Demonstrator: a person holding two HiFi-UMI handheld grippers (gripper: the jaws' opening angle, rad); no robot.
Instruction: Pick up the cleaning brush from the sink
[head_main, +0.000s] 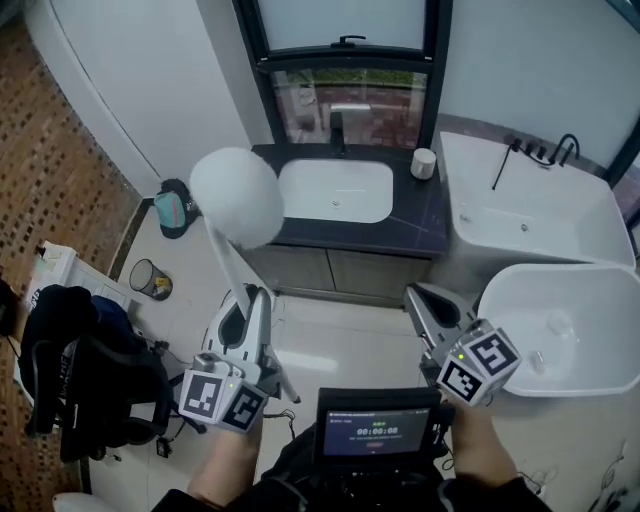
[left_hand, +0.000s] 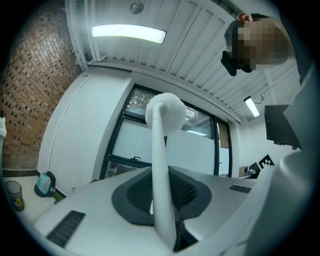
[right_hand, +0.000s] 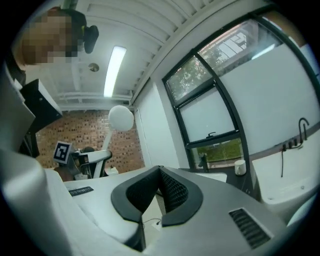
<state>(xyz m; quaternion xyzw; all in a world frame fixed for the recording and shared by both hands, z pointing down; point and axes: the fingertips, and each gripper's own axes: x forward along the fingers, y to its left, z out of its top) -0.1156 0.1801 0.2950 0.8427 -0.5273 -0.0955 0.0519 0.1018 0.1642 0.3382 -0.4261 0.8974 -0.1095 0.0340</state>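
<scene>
The cleaning brush, white with a round fluffy head (head_main: 237, 195) and a long handle (left_hand: 161, 165), is up in the air in front of the vanity, clear of the white sink (head_main: 335, 190). My left gripper (head_main: 250, 296) is shut on the handle, which runs up between its dark pads (left_hand: 135, 192) to the head (left_hand: 167, 111). My right gripper (head_main: 414, 294) is at the right, its jaws shut with nothing in them (right_hand: 159, 173). The right gripper view shows the brush head (right_hand: 121, 118) off to the left.
A dark counter (head_main: 420, 225) holds the sink, a black tap (head_main: 338, 130) and a white cup (head_main: 424, 162). A white bathtub (head_main: 560, 320) and a second basin (head_main: 530, 215) stand at the right. A bin (head_main: 150, 280) and a chair (head_main: 85, 370) stand at the left. A screen (head_main: 375, 430) is near my body.
</scene>
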